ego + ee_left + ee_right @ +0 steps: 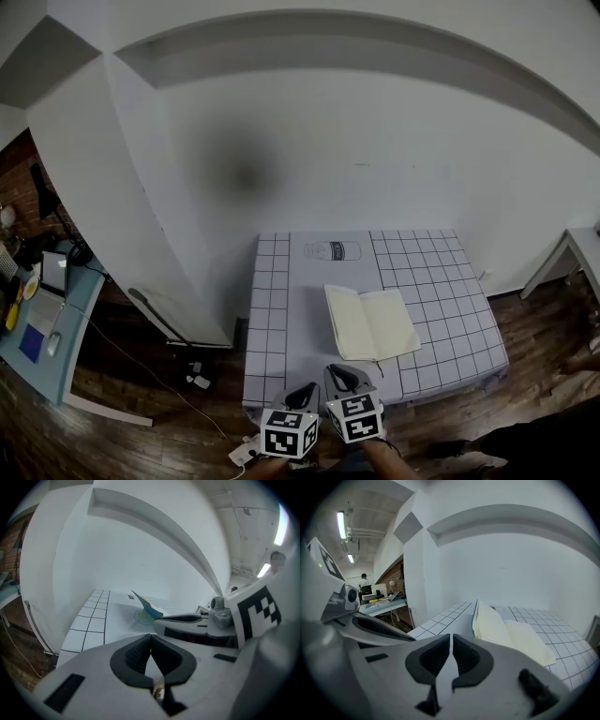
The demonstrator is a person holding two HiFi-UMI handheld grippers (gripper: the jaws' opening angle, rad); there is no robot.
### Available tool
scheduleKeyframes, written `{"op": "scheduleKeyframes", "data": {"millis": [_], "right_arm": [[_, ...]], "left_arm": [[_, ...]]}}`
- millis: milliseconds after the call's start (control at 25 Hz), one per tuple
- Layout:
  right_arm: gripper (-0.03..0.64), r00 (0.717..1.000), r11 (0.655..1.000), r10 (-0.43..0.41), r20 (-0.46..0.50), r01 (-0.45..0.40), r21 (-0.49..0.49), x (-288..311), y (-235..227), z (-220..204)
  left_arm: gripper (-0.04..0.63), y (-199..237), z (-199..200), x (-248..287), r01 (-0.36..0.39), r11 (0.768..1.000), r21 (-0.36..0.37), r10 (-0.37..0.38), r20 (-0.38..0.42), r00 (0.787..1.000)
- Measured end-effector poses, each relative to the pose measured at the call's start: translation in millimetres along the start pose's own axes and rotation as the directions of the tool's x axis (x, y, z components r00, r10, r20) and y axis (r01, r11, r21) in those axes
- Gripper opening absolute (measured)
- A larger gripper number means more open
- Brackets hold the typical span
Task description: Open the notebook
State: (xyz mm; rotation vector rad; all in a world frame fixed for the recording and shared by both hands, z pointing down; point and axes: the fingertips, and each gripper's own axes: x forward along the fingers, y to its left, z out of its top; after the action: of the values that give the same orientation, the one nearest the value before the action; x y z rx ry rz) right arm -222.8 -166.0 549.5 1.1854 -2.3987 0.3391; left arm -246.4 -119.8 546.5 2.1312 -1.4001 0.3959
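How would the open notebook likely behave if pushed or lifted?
The notebook lies open with thin cream pages, so it would probably flop and sag. Its left half stands raised, so a nudge might tip it shut. On the flat tablecloth it would likely slide, not roll.

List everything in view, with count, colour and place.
notebook: 1, cream pages, lying open on the table's near right part
table: 1, white cover with black grid, centre, against the wall
desk: 1, pale blue, far left, cluttered
laptop: 1, grey, on that desk
side table: 1, white, right edge
cable: 1, pale, on the wooden floor left of the table
left gripper: 1, grey with black pads, jaws together, empty
right gripper: 1, grey with black pads, jaws nearly together, empty
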Motion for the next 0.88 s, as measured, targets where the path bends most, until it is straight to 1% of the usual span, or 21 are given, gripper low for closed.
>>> {"op": "scheduleKeyframes", "data": {"millis": [280, 440, 640, 880], "right_arm": [[0.029, 1.0, 1.0, -0.01, 0.01, 0.009, 0.023, -20, -7, 0], [0.029, 0.999, 0.998, -0.012, 0.031, 0.01, 0.064, -35, -17, -1], [0.027, 0.999, 0.997, -0.008, 0.05, 0.004, 0.08, -62, -31, -5], [0.019, 0.995, 0.995, -0.005, 0.095, -0.004, 0.098, -103, -54, -3]], "left_arm": [[0.011, -13, 3, 4, 0.011, 1.0, -0.009, -0.011, 0.007, 1.0], [0.011, -29, 9, 9, 0.014, 1.0, 0.005, -0.014, 0.019, 1.0], [0.011, -58, 11, 13, 0.011, 1.0, 0.02, -0.011, 0.024, 1.0], [0.011, -100, 15, 17, -0.006, 0.999, 0.045, 0.004, 0.046, 0.999]]}}
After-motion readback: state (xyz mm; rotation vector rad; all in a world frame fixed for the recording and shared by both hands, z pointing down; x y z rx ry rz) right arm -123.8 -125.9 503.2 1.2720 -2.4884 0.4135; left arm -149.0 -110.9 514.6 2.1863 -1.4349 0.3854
